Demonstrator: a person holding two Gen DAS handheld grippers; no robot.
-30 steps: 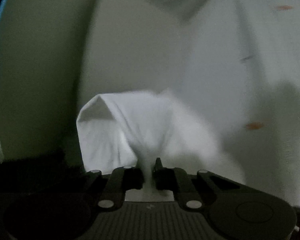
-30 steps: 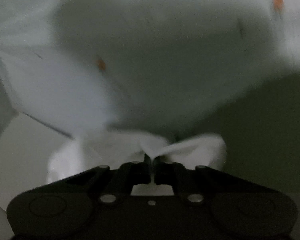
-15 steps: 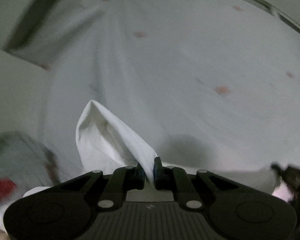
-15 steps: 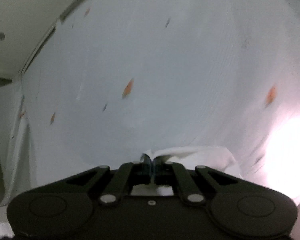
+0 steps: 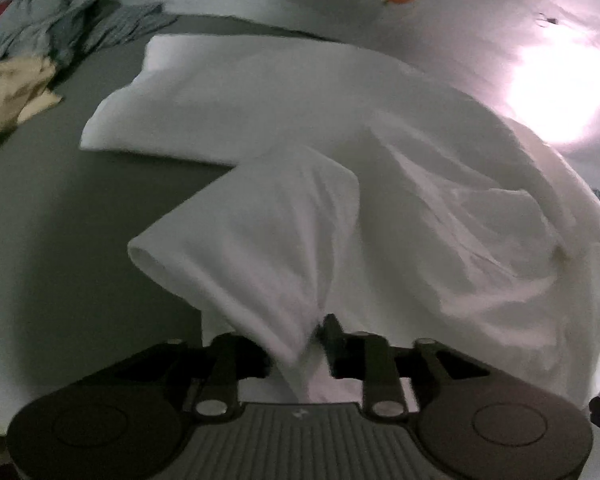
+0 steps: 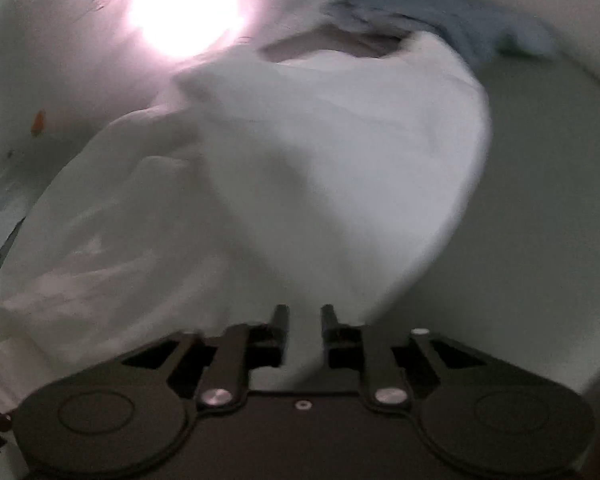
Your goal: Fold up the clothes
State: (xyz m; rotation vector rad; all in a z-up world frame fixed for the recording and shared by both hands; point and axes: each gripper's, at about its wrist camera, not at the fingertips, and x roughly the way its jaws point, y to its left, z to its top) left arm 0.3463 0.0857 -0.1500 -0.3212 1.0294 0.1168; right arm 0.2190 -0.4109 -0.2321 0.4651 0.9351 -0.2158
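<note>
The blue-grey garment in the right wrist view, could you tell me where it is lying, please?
The blue-grey garment lies crumpled at the top right of the right wrist view, just beyond the far edge of the white garment spread ahead of the right gripper.

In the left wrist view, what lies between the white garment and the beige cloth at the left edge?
Only bare grey surface lies between the white garment and the beige cloth. The left wrist view shows this; the two do not touch.
</note>
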